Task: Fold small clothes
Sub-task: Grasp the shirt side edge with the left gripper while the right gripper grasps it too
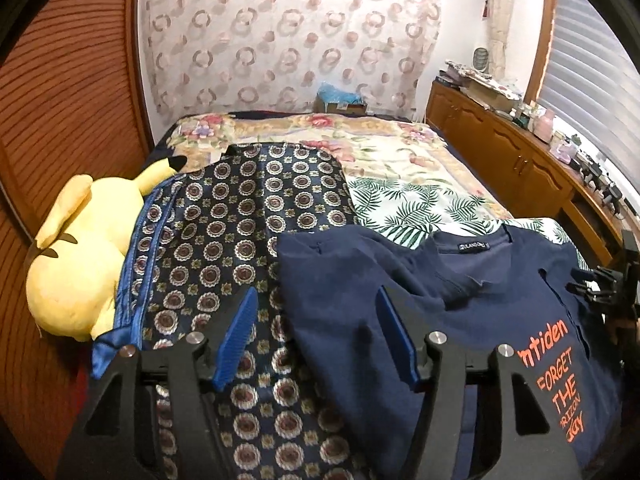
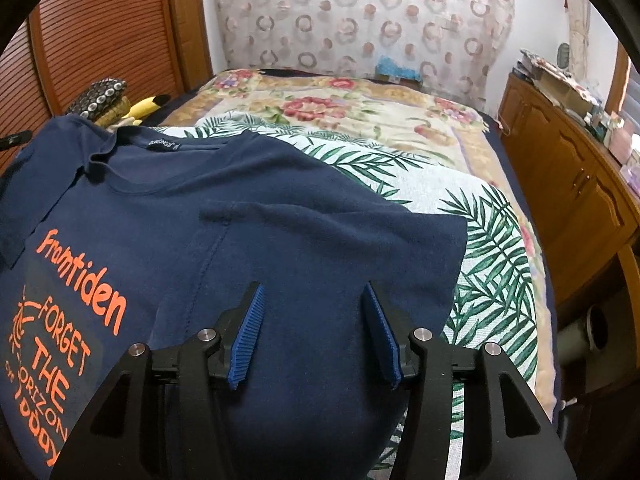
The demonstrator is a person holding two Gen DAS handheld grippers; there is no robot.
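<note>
Left wrist view: left gripper, blue-padded jaws parted, nothing gripped between them, poised above the seam where a navy T-shirt meets a dark medallion-patterned cloth. T-shirt spread flat on the near right of the bed, collar label toward the far side, orange lettering at near right, left sleeve lying out over the patterned cloth. Yellow plush toy at left, against the louvred wooden door. Palm-leaf sheet beyond the shirt, floral blanket farther off. Wooden cabinet along the right wall. Right gripper just visible at the right edge, by the shirt. Right wrist view: right gripper, jaws likewise released and empty, hovering over the shirt's right sleeve area; navy T-shirt filling the near left, orange print at far left of frame, palm-leaf sheet showing to the right, floral blanket beyond, wooden cabinet at right.
</note>
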